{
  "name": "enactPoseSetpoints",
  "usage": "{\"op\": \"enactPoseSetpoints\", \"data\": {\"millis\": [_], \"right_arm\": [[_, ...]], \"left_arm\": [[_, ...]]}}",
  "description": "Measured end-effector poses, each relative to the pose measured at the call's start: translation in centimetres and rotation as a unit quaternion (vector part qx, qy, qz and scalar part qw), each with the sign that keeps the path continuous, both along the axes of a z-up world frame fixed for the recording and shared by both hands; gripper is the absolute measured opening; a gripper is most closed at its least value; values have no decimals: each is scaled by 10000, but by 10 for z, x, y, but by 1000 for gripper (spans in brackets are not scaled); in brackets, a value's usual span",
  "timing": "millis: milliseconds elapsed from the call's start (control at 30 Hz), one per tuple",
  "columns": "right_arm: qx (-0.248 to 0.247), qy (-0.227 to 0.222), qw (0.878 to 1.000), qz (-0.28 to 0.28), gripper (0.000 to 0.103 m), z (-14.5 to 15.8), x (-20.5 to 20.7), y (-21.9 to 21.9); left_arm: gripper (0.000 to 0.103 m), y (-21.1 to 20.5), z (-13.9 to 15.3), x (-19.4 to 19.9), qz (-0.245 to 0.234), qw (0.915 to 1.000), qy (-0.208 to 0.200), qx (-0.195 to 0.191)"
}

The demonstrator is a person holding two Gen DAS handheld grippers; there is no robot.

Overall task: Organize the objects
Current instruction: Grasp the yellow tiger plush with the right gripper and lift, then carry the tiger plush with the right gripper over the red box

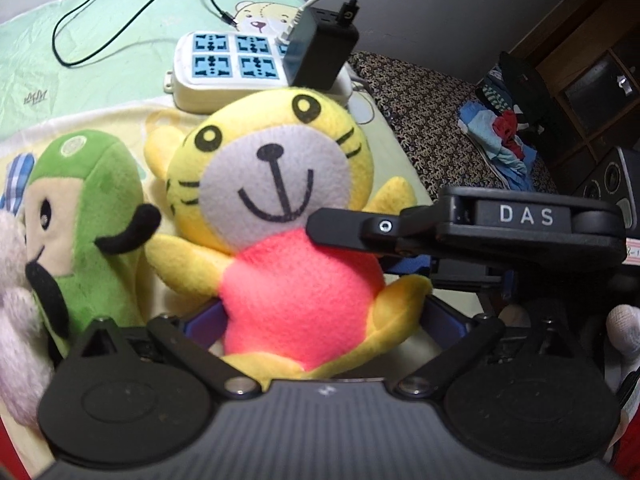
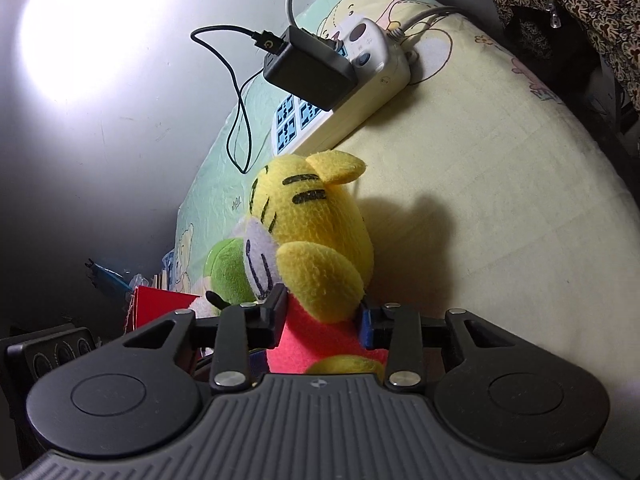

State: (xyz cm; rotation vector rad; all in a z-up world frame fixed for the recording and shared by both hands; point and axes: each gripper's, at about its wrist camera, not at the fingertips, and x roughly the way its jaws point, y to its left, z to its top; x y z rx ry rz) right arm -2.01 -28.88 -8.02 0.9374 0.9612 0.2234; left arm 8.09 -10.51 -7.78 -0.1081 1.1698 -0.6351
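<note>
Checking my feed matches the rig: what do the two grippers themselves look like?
Both are matte black with round side discs, silver pivot screws and a ribbed grey body. The right gripper carries a white "DAS" label; blue pads line the fingers. A white-gloved hand shows beside it.

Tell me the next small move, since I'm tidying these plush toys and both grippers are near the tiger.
Probably lift the yellow tiger plush slightly with the right gripper: its jaws already pinch the pink body, while the left gripper stands open around it and the green plush crowds its side.

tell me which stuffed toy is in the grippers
The yellow tiger plush, with the pink body. Both the left gripper and right gripper flank its torso; the green plush stands untouched beside it.
</note>
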Motion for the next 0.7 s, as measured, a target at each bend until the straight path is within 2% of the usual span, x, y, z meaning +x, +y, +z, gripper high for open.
{"op": "enactPoseSetpoints", "data": {"millis": [233,500,700], "right_arm": [[-282,54,9993,-241,37,14,-49,6],[-401,55,9986,-332,37,27,-89,29],[-459,-27,9983,-368,37,44,-110,57]], "left_arm": [[99,-7,9,-36,-409,9990,102,-133],[99,-7,25,-93,-892,9958,-209,45],[99,10,39,-125,-1212,9914,-487,115]]}}
